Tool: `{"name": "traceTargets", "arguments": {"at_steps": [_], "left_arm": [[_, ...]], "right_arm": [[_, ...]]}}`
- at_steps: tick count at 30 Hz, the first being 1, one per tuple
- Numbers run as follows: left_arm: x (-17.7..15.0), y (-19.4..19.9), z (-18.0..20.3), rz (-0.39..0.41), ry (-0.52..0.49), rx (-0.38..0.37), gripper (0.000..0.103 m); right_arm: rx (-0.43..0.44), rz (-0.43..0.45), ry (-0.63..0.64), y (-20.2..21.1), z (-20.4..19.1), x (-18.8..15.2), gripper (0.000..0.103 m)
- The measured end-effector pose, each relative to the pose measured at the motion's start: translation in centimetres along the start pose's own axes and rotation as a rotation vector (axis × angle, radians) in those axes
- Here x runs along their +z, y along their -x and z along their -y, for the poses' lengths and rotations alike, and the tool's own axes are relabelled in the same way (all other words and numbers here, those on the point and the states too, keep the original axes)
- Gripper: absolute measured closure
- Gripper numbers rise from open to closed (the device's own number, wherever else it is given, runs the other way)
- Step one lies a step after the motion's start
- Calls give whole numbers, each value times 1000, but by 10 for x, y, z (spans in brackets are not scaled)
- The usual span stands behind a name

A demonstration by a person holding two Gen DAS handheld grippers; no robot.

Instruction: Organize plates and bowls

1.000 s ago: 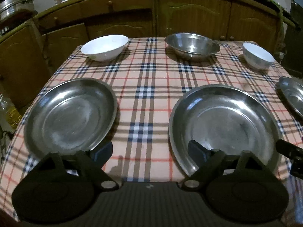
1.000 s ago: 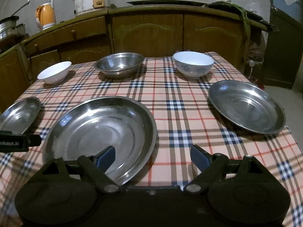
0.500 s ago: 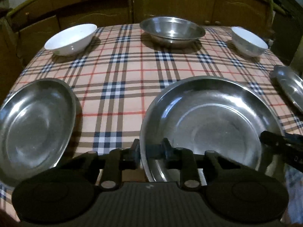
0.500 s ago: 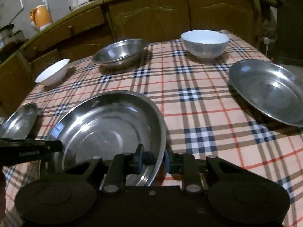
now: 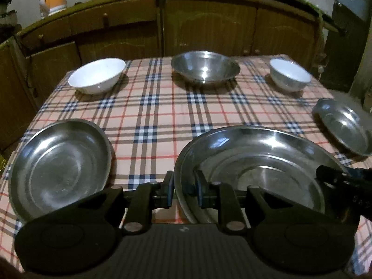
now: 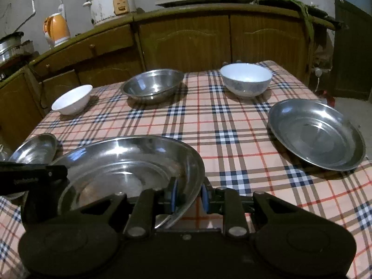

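Observation:
A large steel plate (image 5: 255, 167) (image 6: 125, 162) is at the table's near middle, seemingly raised slightly off the cloth. My left gripper (image 5: 183, 190) pinches its left rim, jaws still closing tight with the blue pads on the metal. My right gripper (image 6: 188, 195) is shut on the plate's right rim. Each gripper shows in the other's view, the right gripper (image 5: 344, 179) and the left gripper (image 6: 32, 174). A smaller steel plate (image 5: 60, 167) (image 6: 34, 148) lies at the left and another steel plate (image 5: 344, 127) (image 6: 316, 134) at the right.
Along the far edge of the checked tablecloth (image 5: 148, 116) stand a white bowl (image 5: 97, 75) (image 6: 72, 100), a steel bowl (image 5: 204, 67) (image 6: 152, 86) and a patterned white bowl (image 5: 289, 74) (image 6: 245, 79). Wooden cabinets (image 6: 186, 41) with a rice cooker, kettle and microwave stand behind.
Both grippers went from wide open to shut on opposite rims of the large plate. Then both drew back and up a little, and the plate came with them.

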State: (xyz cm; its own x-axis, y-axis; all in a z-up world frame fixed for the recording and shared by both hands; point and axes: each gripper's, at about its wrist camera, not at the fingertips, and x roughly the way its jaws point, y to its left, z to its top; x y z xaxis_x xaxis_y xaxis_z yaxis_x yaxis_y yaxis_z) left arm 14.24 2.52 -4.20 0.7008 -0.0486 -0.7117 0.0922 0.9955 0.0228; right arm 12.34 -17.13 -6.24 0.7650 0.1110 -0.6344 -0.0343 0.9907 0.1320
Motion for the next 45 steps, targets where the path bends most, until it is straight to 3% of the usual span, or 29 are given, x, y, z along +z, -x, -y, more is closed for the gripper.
{"name": "traceTargets", "arguments": {"at_steps": [23,45], "left_arm": [[4,75,8,139,-12,-5,82],[10,98,8,205,-11,-18,82]], "right_arm": [[-11,188,38,86,-11,13,75],[-20,278,48,112,-16,24,75]]}}
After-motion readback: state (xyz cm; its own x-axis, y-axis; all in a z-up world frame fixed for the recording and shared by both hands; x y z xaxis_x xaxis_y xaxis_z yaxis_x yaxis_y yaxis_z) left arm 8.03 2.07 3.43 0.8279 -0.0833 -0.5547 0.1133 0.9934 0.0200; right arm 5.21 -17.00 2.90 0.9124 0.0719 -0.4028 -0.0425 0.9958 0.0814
